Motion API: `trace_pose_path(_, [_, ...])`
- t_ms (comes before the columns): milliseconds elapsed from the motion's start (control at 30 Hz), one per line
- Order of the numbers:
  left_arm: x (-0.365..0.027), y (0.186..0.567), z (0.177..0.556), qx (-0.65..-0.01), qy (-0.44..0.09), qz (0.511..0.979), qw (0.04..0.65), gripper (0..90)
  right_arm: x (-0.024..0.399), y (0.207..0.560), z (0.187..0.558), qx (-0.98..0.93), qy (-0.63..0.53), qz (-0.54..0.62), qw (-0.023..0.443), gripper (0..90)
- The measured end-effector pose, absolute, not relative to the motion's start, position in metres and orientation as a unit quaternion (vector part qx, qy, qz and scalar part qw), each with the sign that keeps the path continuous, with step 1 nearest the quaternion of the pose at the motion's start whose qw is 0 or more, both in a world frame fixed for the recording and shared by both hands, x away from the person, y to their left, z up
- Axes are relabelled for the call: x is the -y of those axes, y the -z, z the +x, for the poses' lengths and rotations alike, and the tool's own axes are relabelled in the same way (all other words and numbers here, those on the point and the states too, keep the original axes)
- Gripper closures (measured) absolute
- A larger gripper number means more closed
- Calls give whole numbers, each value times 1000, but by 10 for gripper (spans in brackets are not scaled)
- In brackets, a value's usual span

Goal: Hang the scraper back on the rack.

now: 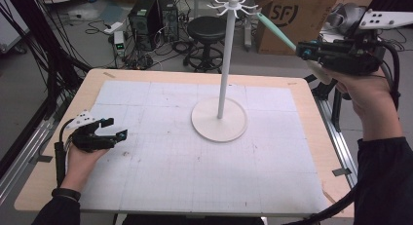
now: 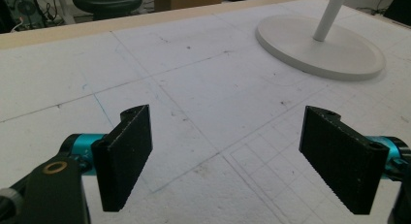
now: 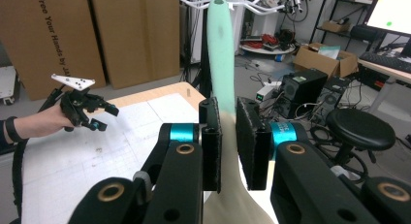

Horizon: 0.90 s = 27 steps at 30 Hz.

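Note:
A white stand rises from a round base [image 1: 219, 120] near the table's middle; its pole [image 1: 225, 59] ends in a ring of hooks [image 1: 233, 5]. My right gripper [image 1: 304, 50] is held high at the right, shut on a utensil with a mint-green handle [image 1: 275, 29] and cream lower part. The handle's holed tip [image 3: 219, 2] reaches close to the hooks [image 3: 252, 6]; whether they touch is unclear. In the right gripper view the pads [image 3: 211, 146] squeeze the utensil [image 3: 221, 49]. My left gripper [image 1: 117, 127] rests low at the table's left, open and empty [image 2: 232, 156], facing the base [image 2: 324, 52].
A white gridded mat [image 1: 195, 157] covers the wooden table [image 1: 302, 84]. Beyond the far edge stand a black stool [image 1: 207, 30], computer towers [image 1: 151, 18] and a cardboard box [image 1: 292, 15]. Cables hang at the far left [image 1: 29, 49].

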<state>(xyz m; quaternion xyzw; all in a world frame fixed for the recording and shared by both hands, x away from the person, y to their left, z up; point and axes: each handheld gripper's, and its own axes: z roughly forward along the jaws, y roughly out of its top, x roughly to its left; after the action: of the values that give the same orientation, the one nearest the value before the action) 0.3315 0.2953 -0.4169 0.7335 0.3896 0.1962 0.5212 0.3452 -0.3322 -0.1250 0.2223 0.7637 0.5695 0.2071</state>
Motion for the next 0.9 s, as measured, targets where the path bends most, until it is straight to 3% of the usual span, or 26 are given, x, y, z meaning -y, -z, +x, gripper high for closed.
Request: trace_pose_path(900, [-294, 417, 331, -386, -190, 738, 520, 201, 318, 124, 365, -785, -534, 233, 211, 812])
